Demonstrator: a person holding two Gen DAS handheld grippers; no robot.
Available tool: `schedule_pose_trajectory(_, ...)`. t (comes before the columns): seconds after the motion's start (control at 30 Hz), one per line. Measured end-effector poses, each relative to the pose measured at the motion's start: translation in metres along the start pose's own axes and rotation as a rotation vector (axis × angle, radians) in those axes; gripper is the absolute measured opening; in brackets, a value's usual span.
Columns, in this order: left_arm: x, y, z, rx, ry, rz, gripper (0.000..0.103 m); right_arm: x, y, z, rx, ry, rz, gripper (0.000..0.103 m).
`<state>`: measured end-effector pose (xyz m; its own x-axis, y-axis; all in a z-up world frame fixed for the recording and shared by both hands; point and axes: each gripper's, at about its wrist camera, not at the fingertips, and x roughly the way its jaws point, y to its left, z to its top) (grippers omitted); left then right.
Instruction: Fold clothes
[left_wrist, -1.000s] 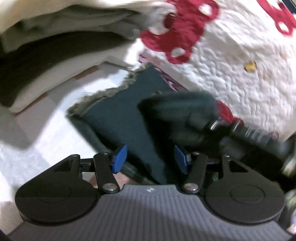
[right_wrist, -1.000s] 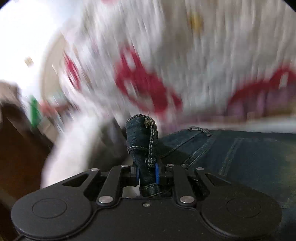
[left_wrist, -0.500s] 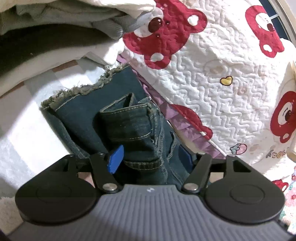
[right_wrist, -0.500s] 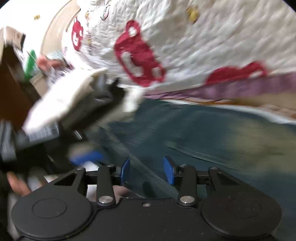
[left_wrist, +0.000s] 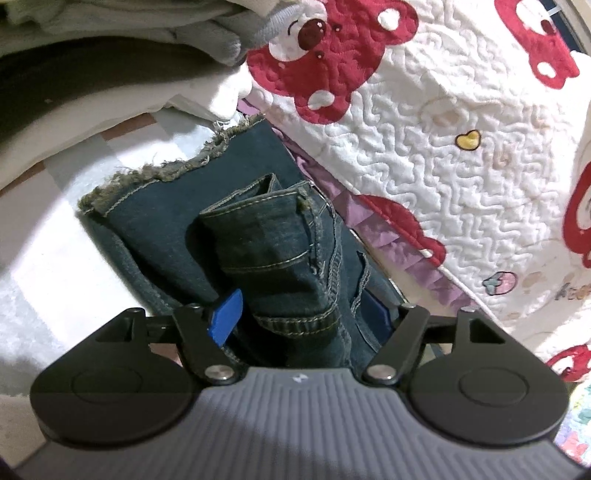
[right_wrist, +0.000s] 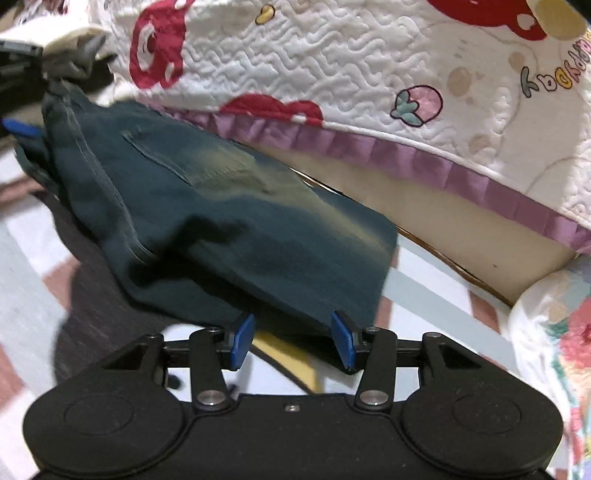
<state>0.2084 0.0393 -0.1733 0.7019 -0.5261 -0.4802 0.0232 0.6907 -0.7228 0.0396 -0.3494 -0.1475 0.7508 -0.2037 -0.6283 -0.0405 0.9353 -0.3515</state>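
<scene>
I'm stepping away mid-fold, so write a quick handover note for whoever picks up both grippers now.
Left gripper: its jaws have just been opening; the jeans' waistband bundle sits between them, not pinched.
Right gripper: open, at the folded edge, holding nothing.
Jeans lie on the floor beside the bear quilt, near the clothes pile.
Done: folded over.
Left: flatten the waistband, then probably stack.
</scene>
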Motion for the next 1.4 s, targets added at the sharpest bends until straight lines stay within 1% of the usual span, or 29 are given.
schedule_pose_trajectory(0.07, 0.007, -0.01, 0.004, 0.032, 0.009, 0.039, 0.073, 0.003, -0.001, 0.001, -0.022, -0.01, -0.004, 0.055)
schedule_pose_trajectory(0.17, 0.02, -0.021, 0.014, 0.075, 0.03, 0.122, 0.074, 0.007, 0.001, 0.001, -0.039, -0.027, 0.003, 0.056)
schedule_pose_trajectory(0.27, 0.038, -0.02, 0.02, 0.03, 0.054, 0.19, 0.074, 0.01, 0.003, 0.0, -0.054, -0.037, 0.006, 0.057)
schedule_pose_trajectory(0.33, 0.047, -0.02, 0.021, 0.011, 0.056, 0.226, 0.074, 0.011, 0.004, -0.002, -0.063, -0.041, 0.008, 0.057)
schedule_pose_trajectory(0.4, 0.054, -0.022, 0.019, 0.026, 0.035, 0.24, 0.071, 0.012, 0.004, -0.004, -0.062, -0.047, 0.011, 0.059)
schedule_pose_trajectory(0.43, 0.057, -0.025, 0.018, 0.055, 0.027, 0.242, 0.061, 0.013, 0.004, -0.005, -0.064, -0.05, 0.01, 0.06)
schedule_pose_trajectory(0.47, 0.057, -0.029, 0.016, 0.088, 0.019, 0.238, 0.041, 0.014, 0.003, -0.006, -0.068, -0.051, 0.009, 0.061)
schedule_pose_trajectory(0.5, 0.057, -0.034, 0.015, 0.121, 0.011, 0.233, 0.035, 0.015, 0.002, -0.008, -0.072, -0.053, 0.008, 0.061)
schedule_pose_trajectory(0.53, 0.057, -0.038, 0.014, 0.154, 0.002, 0.229, 0.023, 0.016, 0.0, -0.008, -0.076, -0.054, 0.004, 0.061)
schedule_pose_trajectory(0.57, 0.055, -0.043, 0.018, 0.155, 0.014, 0.208, 0.018, 0.018, -0.001, -0.009, -0.081, -0.054, 0.0, 0.061)
schedule_pose_trajectory(0.6, 0.052, -0.047, 0.022, 0.155, 0.026, 0.187, 0.018, 0.019, -0.005, -0.009, -0.063, -0.055, -0.006, 0.061)
schedule_pose_trajectory(0.63, 0.048, -0.056, 0.027, 0.184, 0.033, 0.17, 0.017, 0.021, -0.01, -0.008, -0.04, -0.055, -0.013, 0.061)
schedule_pose_trajectory(0.67, 0.042, -0.069, 0.032, 0.231, 0.013, 0.124, 0.017, 0.022, -0.015, -0.008, -0.017, -0.056, -0.02, 0.062)
schedule_pose_trajectory(0.7, 0.036, -0.082, 0.037, 0.277, -0.006, 0.078, 0.016, 0.024, -0.019, -0.008, 0.005, -0.056, -0.027, 0.066)
schedule_pose_trajectory(0.77, 0.024, -0.111, 0.047, 0.349, -0.037, -0.029, 0.016, 0.028, -0.03, -0.008, 0.083, -0.046, -0.007, 0.066)
schedule_pose_trajectory(0.83, 0.011, -0.126, 0.057, 0.379, -0.095, -0.11, 0.015, 0.03, -0.036, -0.011, 0.133, -0.04, -0.002, 0.066)
schedule_pose_trajectory(0.9, -0.01, -0.12, 0.064, 0.348, -0.195, -0.179, 0.015, 0.031, -0.037, -0.012, 0.176, -0.042, 0.009, 0.066)
schedule_pose_trajectory(0.97, -0.022, -0.091, 0.061, 0.258, -0.258, -0.184, 0.015, 0.032, -0.038, -0.014, 0.23, -0.04, 0.03, 0.066)
schedule_pose_trajectory(1.0, -0.019, -0.068, 0.056, 0.214, -0.259, -0.119, 0.015, 0.033, -0.039, -0.015, 0.254, -0.038, 0.035, 0.066)
schedule_pose_trajectory(1.03, -0.01, -0.046, 0.049, 0.191, -0.239, -0.051, 0.015, 0.034, -0.04, -0.016, 0.276, -0.033, 0.042, 0.066)
schedule_pose_trajectory(1.13, 0.019, 0.016, 0.026, 0.127, -0.105, 0.115, 0.015, 0.044, -0.043, -0.021, 0.325, -0.008, 0.043, 0.065)
schedule_pose_trajectory(1.2, 0.018, 0.034, 0.015, 0.103, -0.119, 0.112, 0.016, 0.047, -0.05, -0.024, 0.39, -0.001, 0.042, 0.065)
schedule_pose_trajectory(1.27, 0.016, 0.025, 0.015, 0.147, -0.14, 0.106, 0.016, 0.05, -0.058, -0.028, 0.476, 0.013, 0.068, 0.065)
schedule_pose_trajectory(1.33, 0.018, 0.015, 0.013, 0.213, -0.147, 0.133, 0.016, 0.051, -0.063, -0.032, 0.531, 0.017, 0.084, 0.065)
schedule_pose_trajectory(1.37, 0.017, 0.017, 0.013, 0.222, -0.145, 0.144, 0.017, 0.051, -0.062, -0.032, 0.536, 0.017, 0.084, 0.065)
schedule_pose_trajectory(1.4, 0.018, 0.02, 0.013, 0.209, -0.144, 0.144, 0.017, 0.05, -0.061, -0.033, 0.538, 0.017, 0.082, 0.065)
